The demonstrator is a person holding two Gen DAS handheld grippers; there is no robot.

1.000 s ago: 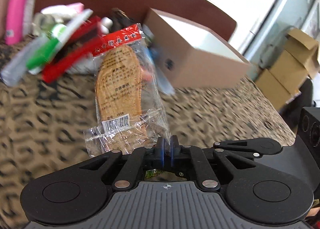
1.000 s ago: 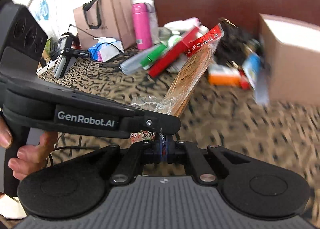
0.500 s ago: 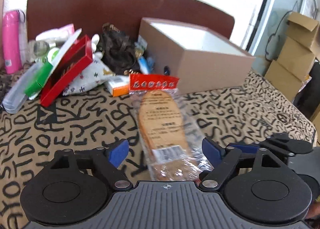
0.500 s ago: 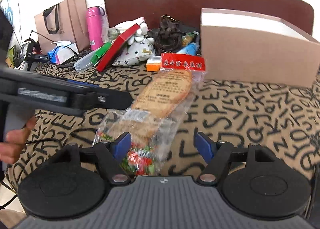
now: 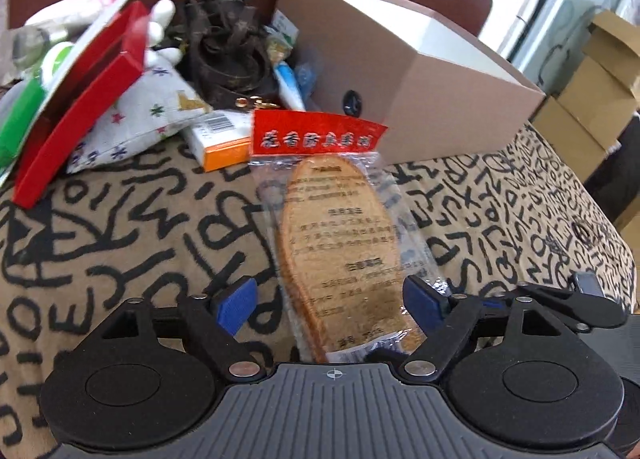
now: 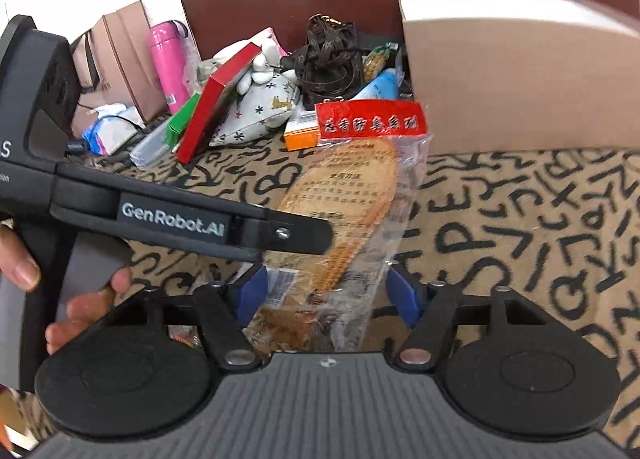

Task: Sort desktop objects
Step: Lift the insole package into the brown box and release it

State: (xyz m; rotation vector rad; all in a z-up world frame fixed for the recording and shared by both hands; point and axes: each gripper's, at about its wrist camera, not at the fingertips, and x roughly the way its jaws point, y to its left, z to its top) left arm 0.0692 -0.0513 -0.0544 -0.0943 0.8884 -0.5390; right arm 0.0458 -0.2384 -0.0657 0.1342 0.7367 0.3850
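A clear packet with a red header and a tan insole (image 5: 340,227) lies flat on the letter-print cloth, its header toward the open cardboard box (image 5: 420,71). My left gripper (image 5: 328,305) straddles the packet's near end. Its jaws are closing, but the blue pads stand clear of the plastic. In the right wrist view the same insole packet (image 6: 352,187) runs between the blue pads of my right gripper (image 6: 327,294). Those jaws are closing too and do not press on it. The left tool's black arm (image 6: 172,219) crosses over the packet's lower left, held by a hand (image 6: 80,307).
A pile sits at the back left: a red box (image 5: 80,99), star-print pillow (image 5: 140,119), brown strap bag (image 5: 228,47), orange-white carton (image 5: 224,139) and green tube (image 6: 182,123). A pink bottle (image 6: 168,59) and paper bag (image 6: 120,59) stand further left. Stacked cartons (image 5: 592,99) are beyond the table's right edge.
Both grippers were shut on the packet and held it up a second ago. They have opened, and the packet now lies flat on the cloth. Both tools moved lower and closer to it.
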